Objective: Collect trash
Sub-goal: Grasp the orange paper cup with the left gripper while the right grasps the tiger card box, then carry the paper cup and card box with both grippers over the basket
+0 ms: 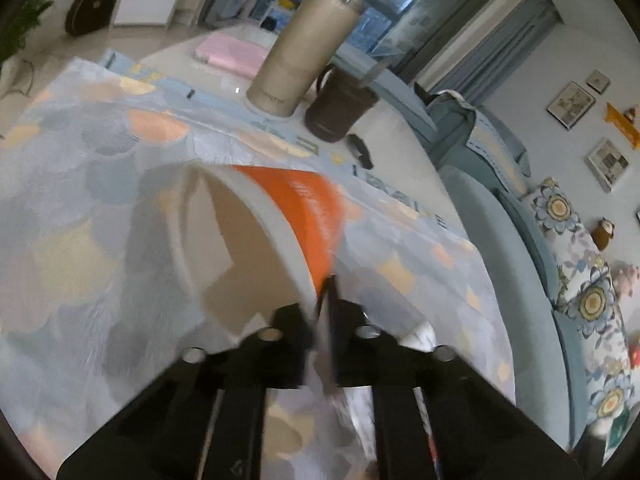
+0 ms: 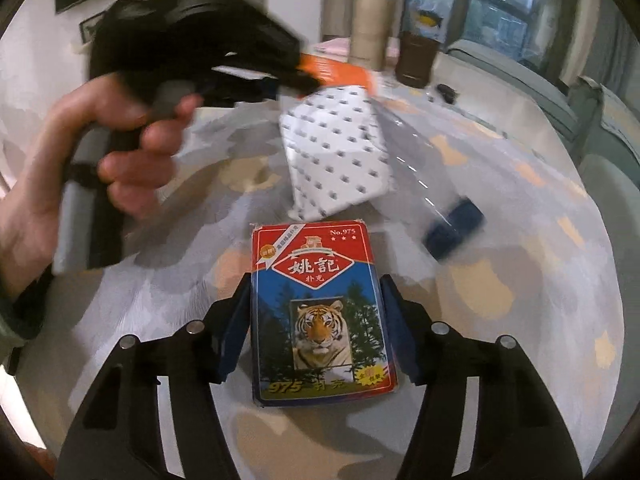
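An orange and white paper cup [image 1: 288, 208] lies on its side on the patterned tablecloth, its mouth towards the left wrist camera. My left gripper [image 1: 326, 296] is shut on the cup's rim wall. The right wrist view shows a hand [image 2: 80, 152] holding that gripper [image 2: 308, 78] at the cup [image 2: 340, 70]. A red and blue playing-card box with a tiger [image 2: 320, 312] lies flat between the fingers of my right gripper [image 2: 316, 320]. Both blue pads [image 2: 234, 320] press its long sides.
A white dotted packet [image 2: 336, 152] lies just beyond the card box, a clear bottle with a blue cap [image 2: 452, 224] to its right. A tall beige cylinder [image 1: 304, 48], a brown mug [image 1: 340, 108] and a small black object [image 1: 360, 150] stand farther back. A sofa [image 1: 520, 240] borders the table.
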`<action>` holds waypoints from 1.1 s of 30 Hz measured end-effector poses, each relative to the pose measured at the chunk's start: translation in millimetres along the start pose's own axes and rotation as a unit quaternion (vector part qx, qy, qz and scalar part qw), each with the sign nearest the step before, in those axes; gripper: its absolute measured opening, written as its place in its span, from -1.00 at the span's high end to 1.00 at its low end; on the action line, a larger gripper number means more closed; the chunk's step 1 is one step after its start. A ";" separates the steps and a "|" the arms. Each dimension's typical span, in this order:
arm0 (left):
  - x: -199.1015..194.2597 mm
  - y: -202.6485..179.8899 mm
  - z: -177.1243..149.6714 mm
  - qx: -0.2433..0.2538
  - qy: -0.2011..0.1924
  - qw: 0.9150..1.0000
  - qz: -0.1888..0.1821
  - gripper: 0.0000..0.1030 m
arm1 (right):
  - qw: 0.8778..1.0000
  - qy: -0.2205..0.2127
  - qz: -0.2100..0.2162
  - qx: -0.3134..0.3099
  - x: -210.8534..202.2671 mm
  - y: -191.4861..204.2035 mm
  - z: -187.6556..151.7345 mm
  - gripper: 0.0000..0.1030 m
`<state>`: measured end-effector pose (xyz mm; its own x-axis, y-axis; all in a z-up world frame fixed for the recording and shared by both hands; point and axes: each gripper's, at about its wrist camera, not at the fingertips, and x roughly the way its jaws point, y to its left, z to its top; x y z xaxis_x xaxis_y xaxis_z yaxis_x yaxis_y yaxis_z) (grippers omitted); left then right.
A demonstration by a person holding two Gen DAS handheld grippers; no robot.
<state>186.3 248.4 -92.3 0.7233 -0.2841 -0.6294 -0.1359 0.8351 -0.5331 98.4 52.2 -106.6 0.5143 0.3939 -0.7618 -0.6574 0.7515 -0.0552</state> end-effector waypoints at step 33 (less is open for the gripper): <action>-86.6 -289.8 -155.3 0.271 0.012 0.946 -0.180 0.97 | 0.909 -0.141 -0.200 0.338 -259.1 -209.2 -175.0 -0.12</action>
<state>58.0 -42.2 28.9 0.6401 -0.6013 -0.4783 0.4876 0.7990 -0.3519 6.3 -299.8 -10.6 0.8215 0.0662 -0.5663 0.0524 0.9803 0.1905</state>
